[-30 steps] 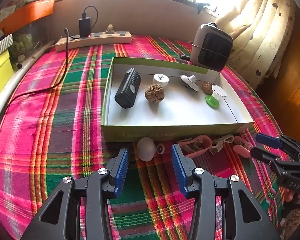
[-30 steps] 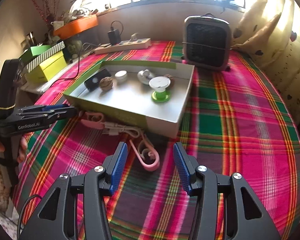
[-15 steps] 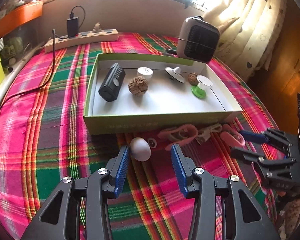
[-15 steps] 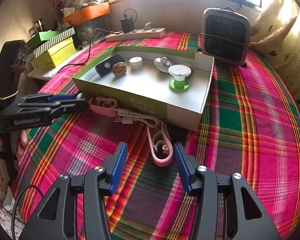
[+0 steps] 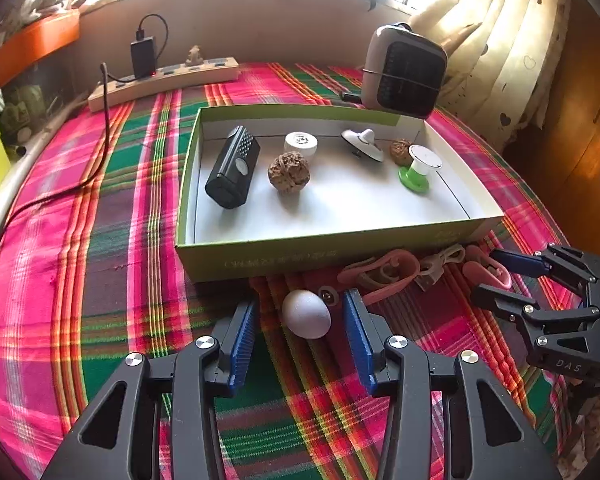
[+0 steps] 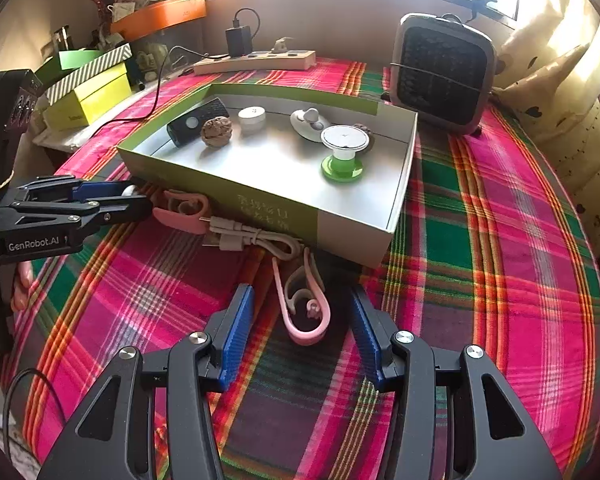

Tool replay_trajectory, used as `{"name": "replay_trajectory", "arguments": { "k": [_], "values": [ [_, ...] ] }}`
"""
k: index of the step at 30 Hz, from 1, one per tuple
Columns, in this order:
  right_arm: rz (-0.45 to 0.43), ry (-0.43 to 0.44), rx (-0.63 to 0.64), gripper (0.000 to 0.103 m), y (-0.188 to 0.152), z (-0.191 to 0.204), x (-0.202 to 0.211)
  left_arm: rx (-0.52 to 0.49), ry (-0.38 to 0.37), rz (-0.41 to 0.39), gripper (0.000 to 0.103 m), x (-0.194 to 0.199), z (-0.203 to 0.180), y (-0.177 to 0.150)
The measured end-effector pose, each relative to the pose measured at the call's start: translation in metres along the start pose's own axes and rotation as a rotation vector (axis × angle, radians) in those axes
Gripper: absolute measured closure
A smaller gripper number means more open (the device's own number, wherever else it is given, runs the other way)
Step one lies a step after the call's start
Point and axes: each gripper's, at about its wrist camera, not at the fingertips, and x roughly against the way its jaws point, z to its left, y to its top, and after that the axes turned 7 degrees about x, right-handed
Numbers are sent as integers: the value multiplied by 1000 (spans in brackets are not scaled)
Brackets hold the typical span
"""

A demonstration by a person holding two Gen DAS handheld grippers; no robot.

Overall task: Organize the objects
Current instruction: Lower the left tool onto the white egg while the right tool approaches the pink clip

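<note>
- Several things already lie in our green box (image 5: 320, 254): a black device (image 5: 233, 166), two walnuts, a white cap, a spinning top and a green-footed spool (image 5: 418, 168).
- Outside, along its front wall on the plaid surface (image 5: 80, 280), we have a white egg (image 5: 306, 314), a cable (image 6: 252, 238) and two pink ear hooks yet to put in.
- Our left claw (image 5: 300, 322) stands open around the egg, pads apart from it.
- Our right claw (image 6: 302, 322) stands open around one pink ear hook (image 6: 304, 308), not pressing it.
</note>
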Motion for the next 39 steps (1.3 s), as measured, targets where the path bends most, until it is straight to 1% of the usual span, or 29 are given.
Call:
{"name": "replay_trajectory", "arguments": {
  "k": [5,14,17,18,20,21,26,31,33,39],
  "values": [
    [-1,-29,6,54,2,0,-2,-11,11,-5,62,-3,-2,3],
    [-1,-33,-1,54,2,-2,-2,-19,20,-16,62,-3,-3,3],
    [-2,-32,-2,54,2,-2,-2,-16,30,-19,67,-3,-2,3],
    [-2,-32,-2,54,2,-2,-2,-12,33,-21,71,-2,-1,3],
    [-3,-33,-2,57,2,-2,-2,-4,38,-22,75,-2,1,4],
    [-4,-32,-2,60,2,-2,-2,2,37,-23,77,-1,3,4],
    [-6,-28,1,64,2,-1,-1,-3,44,-27,80,-1,2,2],
    [-9,-27,2,75,2,0,-1,4,43,-32,80,-1,2,1],
    [-9,-30,1,78,2,0,0,4,44,-33,80,-1,2,1],
    [-9,-29,1,78,2,-1,0,9,45,-35,80,0,3,1]
  ]
}}
